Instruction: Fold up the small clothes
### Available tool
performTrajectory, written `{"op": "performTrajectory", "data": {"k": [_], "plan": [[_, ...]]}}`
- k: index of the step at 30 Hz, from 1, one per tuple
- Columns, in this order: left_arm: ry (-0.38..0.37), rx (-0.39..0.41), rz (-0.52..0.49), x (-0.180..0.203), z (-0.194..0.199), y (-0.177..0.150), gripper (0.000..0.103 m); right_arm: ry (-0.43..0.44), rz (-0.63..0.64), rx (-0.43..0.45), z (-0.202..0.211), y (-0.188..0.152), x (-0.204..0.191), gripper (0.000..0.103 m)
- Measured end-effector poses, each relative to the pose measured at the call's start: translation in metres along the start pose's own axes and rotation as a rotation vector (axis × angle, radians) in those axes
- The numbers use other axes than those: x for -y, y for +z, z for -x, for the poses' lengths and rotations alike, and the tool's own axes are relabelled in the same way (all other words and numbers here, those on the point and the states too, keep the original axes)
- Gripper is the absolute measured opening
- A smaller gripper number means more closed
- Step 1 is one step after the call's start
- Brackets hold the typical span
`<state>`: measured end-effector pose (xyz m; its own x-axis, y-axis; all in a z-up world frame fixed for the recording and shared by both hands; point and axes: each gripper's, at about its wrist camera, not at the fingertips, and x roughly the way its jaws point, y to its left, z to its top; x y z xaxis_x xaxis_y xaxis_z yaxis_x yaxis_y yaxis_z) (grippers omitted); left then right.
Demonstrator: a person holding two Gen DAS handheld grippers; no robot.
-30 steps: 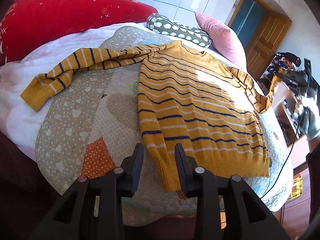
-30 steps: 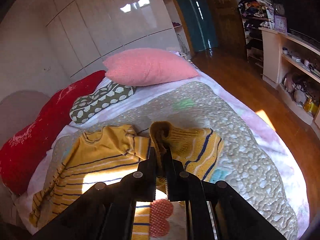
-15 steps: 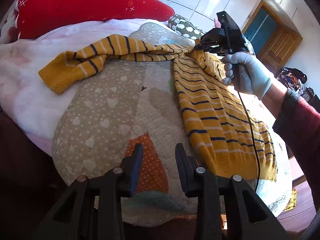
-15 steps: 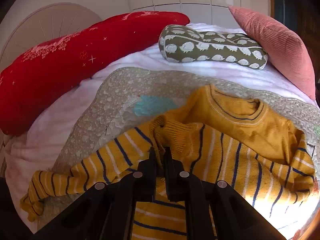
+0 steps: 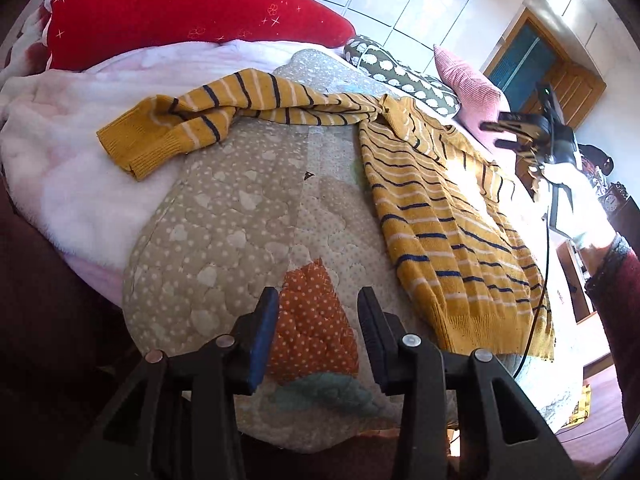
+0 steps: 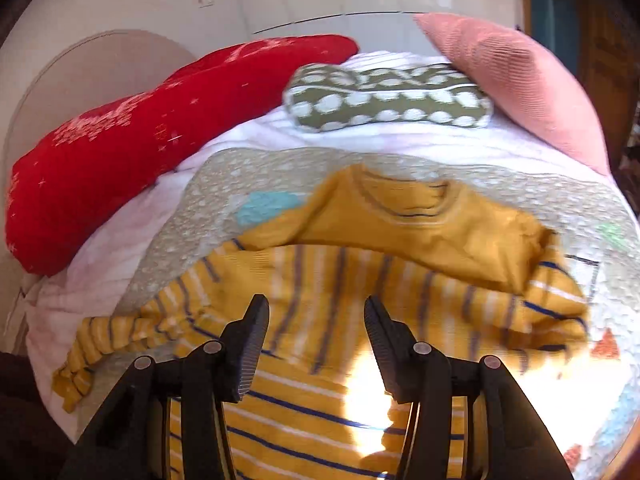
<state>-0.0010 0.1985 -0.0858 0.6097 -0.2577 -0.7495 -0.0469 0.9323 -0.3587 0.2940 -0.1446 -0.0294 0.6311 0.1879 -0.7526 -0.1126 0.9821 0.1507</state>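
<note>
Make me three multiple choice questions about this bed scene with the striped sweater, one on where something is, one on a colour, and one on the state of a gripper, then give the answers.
1. Where does the sweater's outstretched sleeve end?
A. on the pale pink blanket
B. on the floor
C. under the red pillow

2. What colour are the thin dark stripes on the sweater?
A. green
B. navy blue
C. red

3. How is the right gripper?
A. clamped on the sleeve
C. open, nothing between its fingers
B. clamped on the collar

Answers: 1 A, the cuff lies past the quilt's edge on the blanket. 2 B, dark blue lines cross the mustard knit. 3 C, its jaws have just been opening and now stand apart above the sweater, with a clear gap between them.
</note>
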Motion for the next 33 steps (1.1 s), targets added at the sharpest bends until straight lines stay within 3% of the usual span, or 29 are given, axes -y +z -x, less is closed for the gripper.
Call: {"op": "performTrajectory", "data": {"k": [4,7,13,16,17,18,19,21,26,28,31,32,33], "plan": [[0.002,-0.02,-0.006,0.006,-0.006,0.001,0.04,-0.184,-0.135,-0.004,0.025,-0.01,0.103,0.053],[0.006,-0.031,-0.023,0.018,-0.011,0.003,0.04,-0.227,-0.186,-0.019,0.031,-0.022,0.148,0.056],[0.035,-0.05,-0.063,0.044,-0.012,0.002,0.04,-0.147,-0.313,-0.042,-0.003,-0.031,0.192,0.062],[0.07,-0.057,-0.083,0.052,-0.014,0.001,0.04,-0.016,-0.475,0.002,-0.015,-0.031,0.211,0.06],[0.076,-0.063,-0.083,0.054,-0.015,0.001,0.04,0.017,-0.486,-0.003,-0.02,-0.03,0.212,0.05],[0.078,-0.07,-0.08,0.056,-0.017,0.001,0.04,0.004,-0.455,-0.033,-0.026,-0.027,0.208,0.009],[0.079,-0.075,-0.079,0.057,-0.018,0.002,0.04,-0.045,-0.388,-0.074,-0.031,-0.022,0.199,0.01],[0.084,-0.08,-0.082,0.062,-0.022,0.003,0.04,-0.114,-0.291,-0.056,-0.028,-0.013,0.192,0.01],[0.072,-0.088,-0.096,0.069,-0.027,0.005,0.04,-0.336,-0.38,-0.016,-0.018,-0.005,0.24,0.008],[0.071,-0.092,-0.097,0.068,-0.031,0.006,0.04,-0.343,-0.409,-0.033,-0.014,-0.009,0.256,0.008],[0.061,-0.109,-0.076,0.064,-0.038,0.007,0.04,-0.254,-0.395,0.068,0.012,-0.009,0.251,0.011],[0.056,-0.114,-0.066,0.063,-0.04,0.007,0.04,-0.207,-0.365,0.064,0.014,-0.006,0.242,0.013],[0.05,-0.118,-0.055,0.062,-0.042,0.007,0.04,-0.156,-0.331,0.048,0.013,-0.001,0.232,0.026]]}}
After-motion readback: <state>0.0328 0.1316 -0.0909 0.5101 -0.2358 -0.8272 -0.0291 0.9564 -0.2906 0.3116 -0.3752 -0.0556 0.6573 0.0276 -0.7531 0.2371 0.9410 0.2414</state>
